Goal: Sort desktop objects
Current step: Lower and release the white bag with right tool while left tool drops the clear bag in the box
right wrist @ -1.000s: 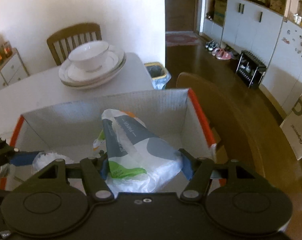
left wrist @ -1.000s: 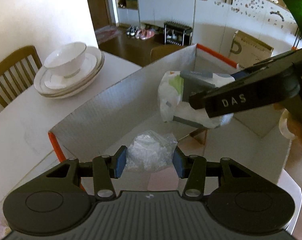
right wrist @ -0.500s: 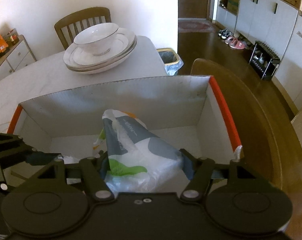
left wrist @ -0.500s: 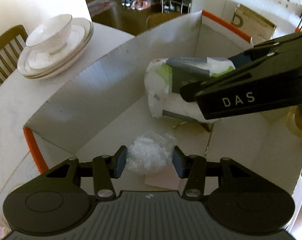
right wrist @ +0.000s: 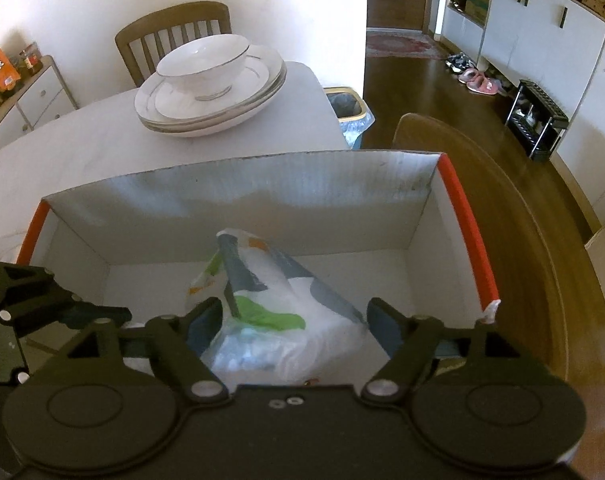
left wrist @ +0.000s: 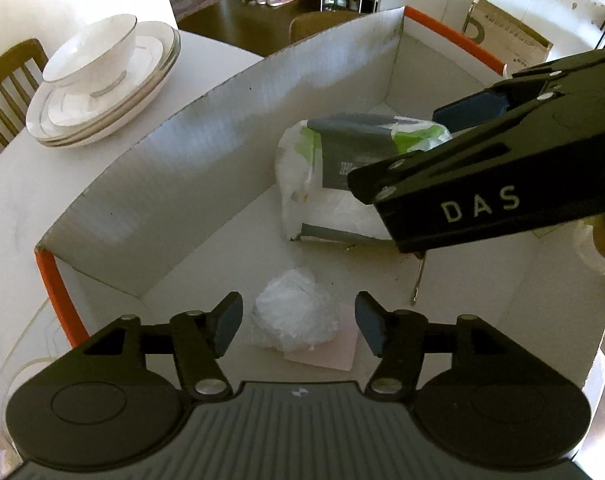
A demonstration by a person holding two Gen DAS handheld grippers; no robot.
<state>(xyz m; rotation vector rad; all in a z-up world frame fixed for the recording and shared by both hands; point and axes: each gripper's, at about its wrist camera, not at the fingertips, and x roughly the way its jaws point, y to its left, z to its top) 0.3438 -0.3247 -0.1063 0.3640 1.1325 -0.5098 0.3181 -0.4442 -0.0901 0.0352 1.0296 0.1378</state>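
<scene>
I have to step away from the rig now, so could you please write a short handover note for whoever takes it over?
Left tongs: opening, pads clear of the crumpled plastic wad lying between them on the floor of the cardboard box.
Right tongs: opening around the tissue pack, which rests on the box floor.
Done: both items are in the box.
Left: withdraw both tongs. No other loose items are in view; bowl and plates sit stacked on the table.
</scene>
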